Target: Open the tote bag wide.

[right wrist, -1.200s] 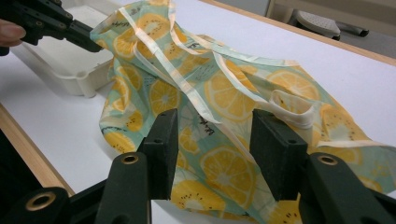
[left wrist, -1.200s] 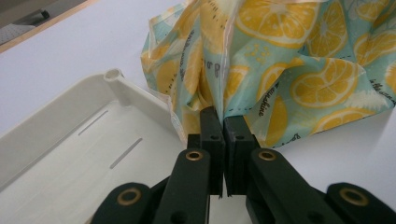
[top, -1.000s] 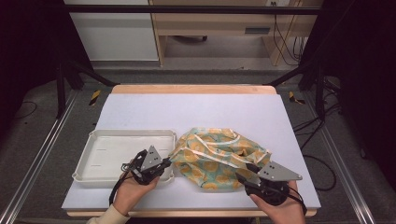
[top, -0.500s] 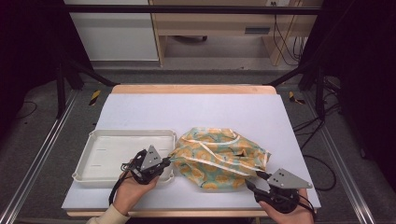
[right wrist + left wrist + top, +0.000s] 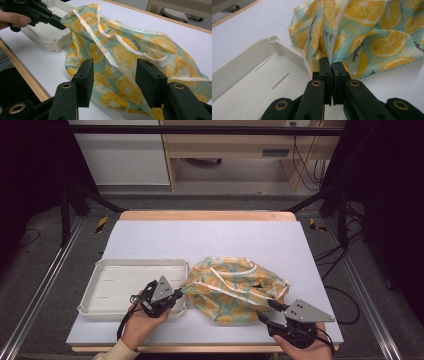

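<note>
A crumpled lemon-print fabric bag in yellow and teal (image 5: 235,290) lies on the white worktop (image 5: 210,240), just beside the shallow white plastic tray (image 5: 112,287). The left gripper (image 5: 331,72) has its jaws clamped on the bag's tray-side edge — probably anchoring it. The right gripper (image 5: 113,80), jaws wide apart, hovers at the bag's far side from the tray — seemingly ready for a second grip.
</note>
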Demonstrator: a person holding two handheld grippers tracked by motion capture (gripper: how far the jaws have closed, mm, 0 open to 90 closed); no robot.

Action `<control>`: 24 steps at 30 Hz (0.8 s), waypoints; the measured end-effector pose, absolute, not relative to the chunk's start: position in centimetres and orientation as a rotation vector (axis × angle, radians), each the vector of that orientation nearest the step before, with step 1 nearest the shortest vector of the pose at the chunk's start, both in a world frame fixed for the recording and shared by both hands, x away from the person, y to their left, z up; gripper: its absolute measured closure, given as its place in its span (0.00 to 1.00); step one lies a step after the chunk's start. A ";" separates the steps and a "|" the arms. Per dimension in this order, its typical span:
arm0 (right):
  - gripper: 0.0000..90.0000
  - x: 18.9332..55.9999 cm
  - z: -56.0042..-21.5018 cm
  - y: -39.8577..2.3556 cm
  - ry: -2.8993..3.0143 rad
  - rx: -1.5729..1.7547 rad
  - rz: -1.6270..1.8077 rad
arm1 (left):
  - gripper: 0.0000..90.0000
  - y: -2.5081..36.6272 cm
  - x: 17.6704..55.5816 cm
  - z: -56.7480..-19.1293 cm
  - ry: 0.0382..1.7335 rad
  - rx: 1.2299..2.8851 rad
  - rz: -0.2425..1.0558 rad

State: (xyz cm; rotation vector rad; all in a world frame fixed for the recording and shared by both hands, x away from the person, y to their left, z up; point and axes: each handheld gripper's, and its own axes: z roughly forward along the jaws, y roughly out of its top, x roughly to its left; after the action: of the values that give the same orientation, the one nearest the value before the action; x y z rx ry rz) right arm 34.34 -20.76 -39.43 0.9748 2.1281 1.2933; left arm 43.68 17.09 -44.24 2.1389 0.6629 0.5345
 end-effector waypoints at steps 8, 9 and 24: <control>0.55 33.7 -37.2 -20.0 2.105 0.908 1.316 | 0.99 17.2 43.8 -44.2 0.665 2.141 0.540; 0.55 33.6 -36.8 -19.9 2.103 0.901 1.321 | 0.99 17.2 43.8 -44.2 0.666 2.141 0.540; 0.63 38.8 -35.8 -19.5 2.177 0.909 1.174 | 0.99 17.4 43.7 -43.8 0.662 2.121 0.549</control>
State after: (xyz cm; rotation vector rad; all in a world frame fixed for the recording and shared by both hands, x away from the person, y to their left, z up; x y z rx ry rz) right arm 38.75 -19.53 -35.85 0.9090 2.1767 1.1737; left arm 43.69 17.45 -43.83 2.1210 0.6624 0.5493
